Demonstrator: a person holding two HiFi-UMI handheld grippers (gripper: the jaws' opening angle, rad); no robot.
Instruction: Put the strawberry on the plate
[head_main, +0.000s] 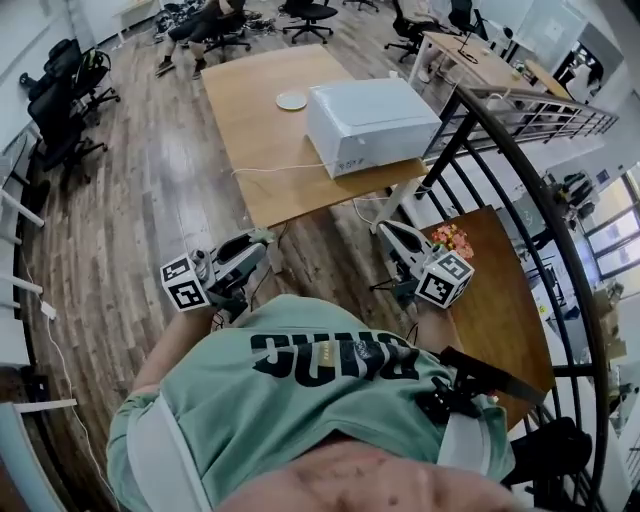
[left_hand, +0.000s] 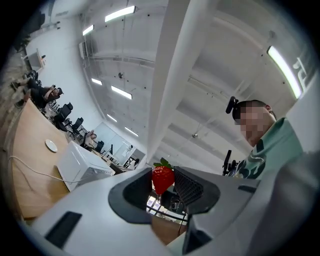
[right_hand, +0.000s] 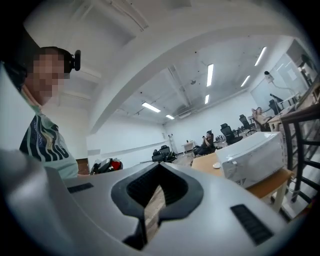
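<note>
A red strawberry (left_hand: 163, 179) with green leaves sits between the pads of my left gripper (left_hand: 164, 181), which is shut on it and held up in the air. In the head view the left gripper (head_main: 258, 240) is close to my body, short of the near end of the wooden table (head_main: 250, 150); the strawberry is hidden there. The small white plate (head_main: 291, 100) lies on that table beside a white box (head_main: 370, 122); it also shows as the plate (left_hand: 51, 145) and plate (right_hand: 216, 165). My right gripper (head_main: 387, 231), also right gripper (right_hand: 159, 169), is shut with nothing in it.
A white cable (head_main: 280, 170) runs across the table to the box. A black curved railing (head_main: 520, 160) and a small wooden side table with flowers (head_main: 452, 240) stand at the right. Office chairs (head_main: 60, 110) line the left, and seated people (head_main: 195, 25) are beyond the table.
</note>
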